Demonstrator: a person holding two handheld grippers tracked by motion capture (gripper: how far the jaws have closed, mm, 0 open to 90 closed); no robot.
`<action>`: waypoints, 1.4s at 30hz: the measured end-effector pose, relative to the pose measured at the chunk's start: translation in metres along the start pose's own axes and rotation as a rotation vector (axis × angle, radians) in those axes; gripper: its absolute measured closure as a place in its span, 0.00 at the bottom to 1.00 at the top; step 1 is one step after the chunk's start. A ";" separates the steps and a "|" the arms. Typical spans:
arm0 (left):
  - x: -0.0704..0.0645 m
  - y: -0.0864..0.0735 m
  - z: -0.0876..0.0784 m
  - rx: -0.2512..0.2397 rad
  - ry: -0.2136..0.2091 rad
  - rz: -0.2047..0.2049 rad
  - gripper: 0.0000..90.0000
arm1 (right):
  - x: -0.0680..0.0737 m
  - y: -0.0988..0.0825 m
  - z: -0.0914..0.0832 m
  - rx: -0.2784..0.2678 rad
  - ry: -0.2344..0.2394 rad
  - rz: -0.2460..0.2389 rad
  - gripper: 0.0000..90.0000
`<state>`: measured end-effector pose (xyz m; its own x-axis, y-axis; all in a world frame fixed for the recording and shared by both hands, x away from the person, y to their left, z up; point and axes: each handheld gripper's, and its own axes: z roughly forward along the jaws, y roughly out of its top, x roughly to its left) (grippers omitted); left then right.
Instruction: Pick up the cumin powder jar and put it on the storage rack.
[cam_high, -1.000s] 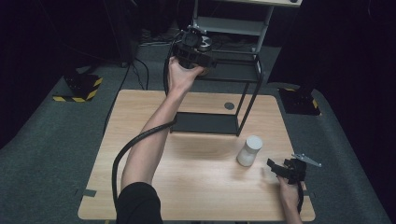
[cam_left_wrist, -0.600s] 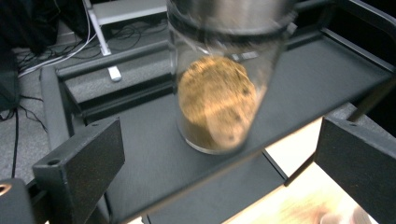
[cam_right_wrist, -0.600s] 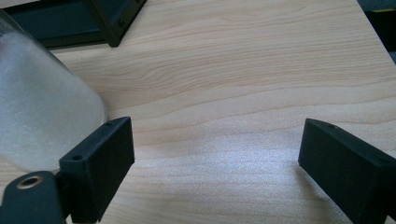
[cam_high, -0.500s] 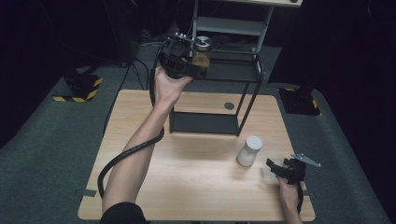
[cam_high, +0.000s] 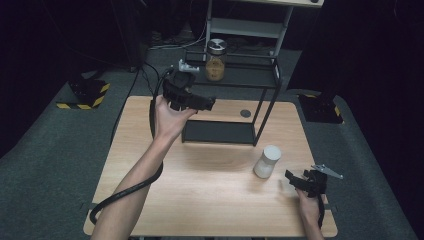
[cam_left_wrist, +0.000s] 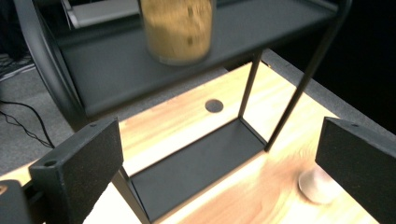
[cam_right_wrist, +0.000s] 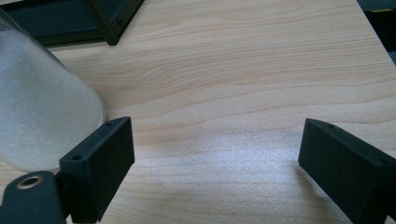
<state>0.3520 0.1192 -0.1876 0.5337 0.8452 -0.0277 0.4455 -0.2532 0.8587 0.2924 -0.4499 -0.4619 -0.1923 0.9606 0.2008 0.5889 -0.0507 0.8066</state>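
Left hand-held gripper (cam_high: 202, 102) back from upright amber jar (cam_high: 215, 61), jaws just opened, empty.

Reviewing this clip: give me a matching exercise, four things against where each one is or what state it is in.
Things:
1. amber jar
2. white jar
3. left gripper
4. right gripper

Places or states:
A. low over the wooden table, jaws open, beside the white jar
B. on the top shelf of the black rack
C. standing on the table, right of the rack's base
D. held up in front of the rack, jaws open, empty

Pairs: 1-B, 2-C, 3-D, 4-A
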 end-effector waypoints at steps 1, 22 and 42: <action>-0.001 -0.007 -0.001 -0.004 0.005 0.002 0.01 | 0.000 0.000 0.000 0.002 0.000 -0.001 0.11; 0.000 -0.134 0.027 0.028 -0.007 -0.038 0.00 | 0.005 0.003 0.002 0.018 -0.014 -0.018 0.11; -0.002 -0.204 0.076 0.105 -0.012 -0.061 0.00 | 0.006 0.008 0.004 0.044 -0.024 -0.020 0.11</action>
<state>0.3148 0.1329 -0.4013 0.5115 0.8551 -0.0844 0.5501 -0.2504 0.7967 0.2992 -0.4429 -0.4567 -0.1860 0.9675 0.1715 0.6195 -0.0200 0.7848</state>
